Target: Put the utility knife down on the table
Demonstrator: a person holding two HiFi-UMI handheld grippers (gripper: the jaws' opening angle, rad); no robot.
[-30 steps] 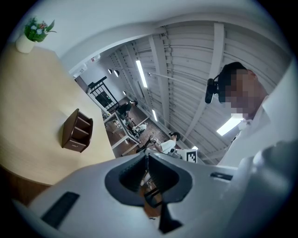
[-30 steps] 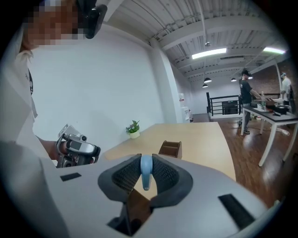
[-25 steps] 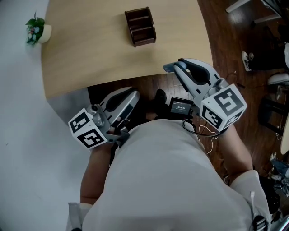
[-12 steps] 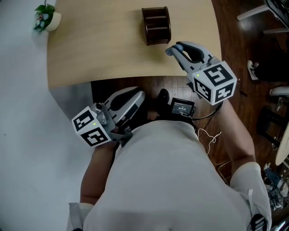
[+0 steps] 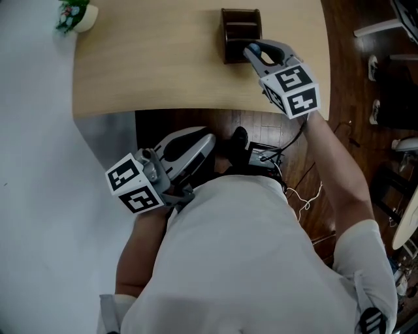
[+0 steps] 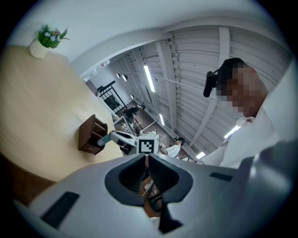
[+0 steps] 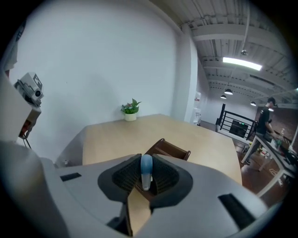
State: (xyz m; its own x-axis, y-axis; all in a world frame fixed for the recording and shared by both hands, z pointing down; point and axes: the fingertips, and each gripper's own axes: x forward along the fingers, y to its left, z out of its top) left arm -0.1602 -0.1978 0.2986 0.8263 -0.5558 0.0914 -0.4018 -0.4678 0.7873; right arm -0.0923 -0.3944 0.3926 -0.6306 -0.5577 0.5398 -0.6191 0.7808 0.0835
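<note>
My right gripper (image 5: 256, 53) reaches over the pale wooden table (image 5: 157, 65), its tips right by the near right corner of a brown desk organiser (image 5: 240, 25). It is shut on the utility knife (image 7: 146, 171), a light-blue handle standing between the ribbed pads; the knife's blue end (image 5: 249, 47) pokes past the tips. How high the knife is above the tabletop I cannot tell. My left gripper (image 5: 208, 140) hangs below the table's near edge, close to the person's body, its jaws together with nothing in them (image 6: 145, 157).
A small potted plant (image 5: 77, 13) stands at the table's far left corner. A dark device with a screen (image 5: 264, 153) and cables lie on the wooden floor under the table edge. Chair legs and shoes are off to the right; a white wall runs along the left.
My right gripper has carried the knife forward from the table's near edge to beside the organiser and rolled. The left gripper has stayed put.
</note>
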